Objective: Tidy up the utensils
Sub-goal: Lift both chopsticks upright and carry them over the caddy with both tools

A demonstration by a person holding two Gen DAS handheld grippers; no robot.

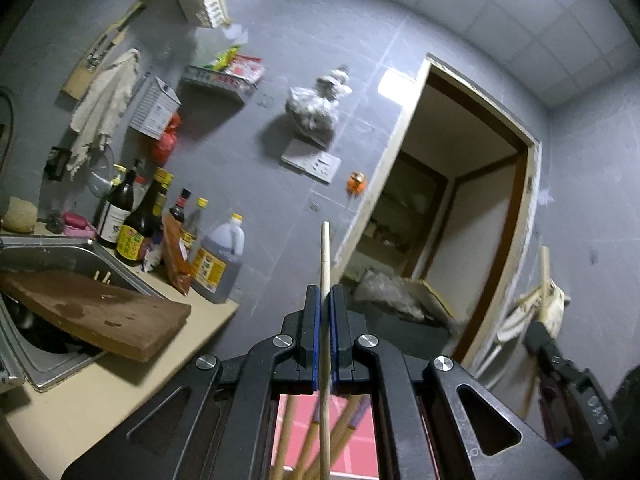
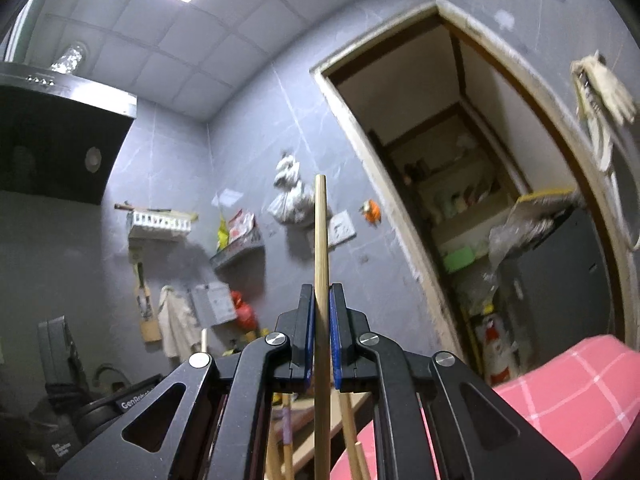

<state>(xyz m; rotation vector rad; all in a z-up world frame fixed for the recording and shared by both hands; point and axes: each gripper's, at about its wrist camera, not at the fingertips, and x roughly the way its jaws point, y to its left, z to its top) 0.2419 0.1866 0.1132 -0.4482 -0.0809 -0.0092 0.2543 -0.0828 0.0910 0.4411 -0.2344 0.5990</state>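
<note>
While we look along both grippers, these lines set out what we see.

Left gripper: our left gripper [image 1: 325, 292] has its blue pads pressed narrow onto a pale chopstick [image 1: 325, 256], which stands upright and pokes out toward 12 o'clock past the fingertips.
Left chopstick, lower part: we see its shaft run down between the jaws to the bottom edge of the left wrist view.
More chopsticks: below the left gripper, at 6 o'clock, we see several other wooden sticks [image 1: 344, 436] fanned over a pink checked cloth [image 1: 360, 452].
Right gripper: our right gripper [image 2: 321, 292] is clamped on a darker bamboo chopstick [image 2: 321, 232], upright, its tip toward 12 o'clock.
Loose sticks on the right: we see two more sticks [image 2: 352, 432] at 6 o'clock, beside the same pink cloth [image 2: 560, 408] that fills 4 o'clock.
Counter: at 9 o'clock in the left wrist view we find a sink [image 1: 80, 252] with a wooden cutting board [image 1: 96, 312] lying tilted across it.
Bottles: sauce bottles [image 1: 132, 220] and a large jug [image 1: 218, 264] stand just beside the sink, against the grey wall.
Doorway: an open doorway [image 1: 460, 216] sits at 2 o'clock.
Range hood: a range hood [image 2: 60, 128] hangs at 10 o'clock in the right wrist view.
</note>
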